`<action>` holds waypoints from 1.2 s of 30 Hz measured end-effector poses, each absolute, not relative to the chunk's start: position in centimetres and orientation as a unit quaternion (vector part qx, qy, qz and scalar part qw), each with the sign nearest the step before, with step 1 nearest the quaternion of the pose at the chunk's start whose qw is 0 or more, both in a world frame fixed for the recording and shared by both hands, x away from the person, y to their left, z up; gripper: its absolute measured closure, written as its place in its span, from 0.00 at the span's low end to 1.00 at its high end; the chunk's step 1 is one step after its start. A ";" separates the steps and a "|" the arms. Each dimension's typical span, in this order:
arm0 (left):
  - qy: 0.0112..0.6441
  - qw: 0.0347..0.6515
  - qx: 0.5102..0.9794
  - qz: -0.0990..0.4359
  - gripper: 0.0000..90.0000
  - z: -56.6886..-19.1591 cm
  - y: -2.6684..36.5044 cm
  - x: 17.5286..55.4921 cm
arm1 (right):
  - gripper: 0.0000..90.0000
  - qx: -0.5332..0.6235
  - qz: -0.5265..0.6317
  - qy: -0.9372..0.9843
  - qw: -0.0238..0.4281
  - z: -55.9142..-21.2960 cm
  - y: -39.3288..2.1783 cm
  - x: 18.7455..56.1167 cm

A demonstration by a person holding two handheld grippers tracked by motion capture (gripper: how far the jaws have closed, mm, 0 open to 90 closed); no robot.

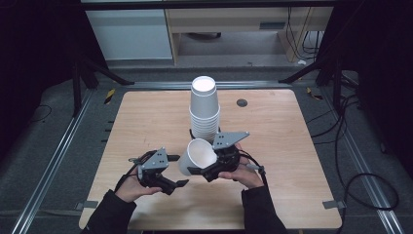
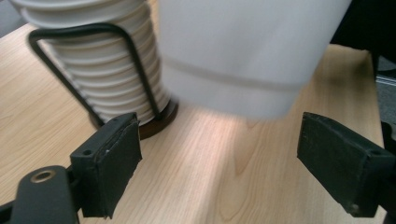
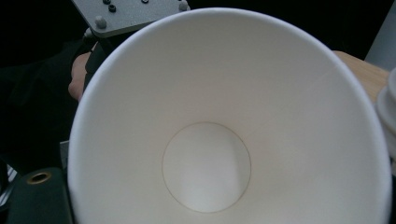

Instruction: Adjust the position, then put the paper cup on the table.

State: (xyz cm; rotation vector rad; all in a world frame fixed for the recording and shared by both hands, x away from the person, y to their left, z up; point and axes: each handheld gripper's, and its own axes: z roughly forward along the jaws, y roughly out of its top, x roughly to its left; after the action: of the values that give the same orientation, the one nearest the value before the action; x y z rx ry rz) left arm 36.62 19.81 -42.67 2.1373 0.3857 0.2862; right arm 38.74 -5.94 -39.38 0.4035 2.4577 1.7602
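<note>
High view: right gripper (image 1: 198,170) grasps white paper cup (image 1: 197,156) by rim, cup tilted, mouth up toward camera, above tabletop (image 1: 272,146), just in front of cup stack (image 1: 204,109). Left gripper (image 1: 181,184) just beside cup, jaws released.

Left gripper view: jaws spread wide, nothing between; cup's base (image 2: 243,60) ahead above tabletop; stack in black wire holder (image 2: 135,65) at left.

Right gripper view: cup's inside (image 3: 224,140) close up; jaws hidden.

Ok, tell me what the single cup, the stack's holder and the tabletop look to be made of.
Single cup: likely paper, matte white, with a thin wall and a seamed round bottom inside.
Holder: seemingly metal wire coated black, bent in thin loops around the stack of cups.
Tabletop: light wood or wood-look laminate, with visible grain and a smooth finish.
</note>
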 end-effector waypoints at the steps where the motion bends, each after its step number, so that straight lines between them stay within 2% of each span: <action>1: 0.163 0.460 0.865 0.117 0.14 -42.6 20.1 36.7 | 0.15 0.132 0.575 0.806 0.046 -39.3 -6.0 38.7; 17: 0.268 0.443 0.843 0.147 0.15 -43.5 23.0 38.7 | 0.15 0.160 0.574 0.799 0.082 -37.8 -8.8 38.5; 36: 0.323 0.423 0.832 0.157 0.14 -44.7 24.5 39.8 | 0.15 0.209 0.540 0.803 0.141 -36.1 -13.1 38.2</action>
State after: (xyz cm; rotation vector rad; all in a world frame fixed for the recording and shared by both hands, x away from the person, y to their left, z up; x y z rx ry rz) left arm 39.85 24.46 -44.70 2.0835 0.8076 0.3929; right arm 38.21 -13.10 -36.11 0.6040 2.3198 1.5590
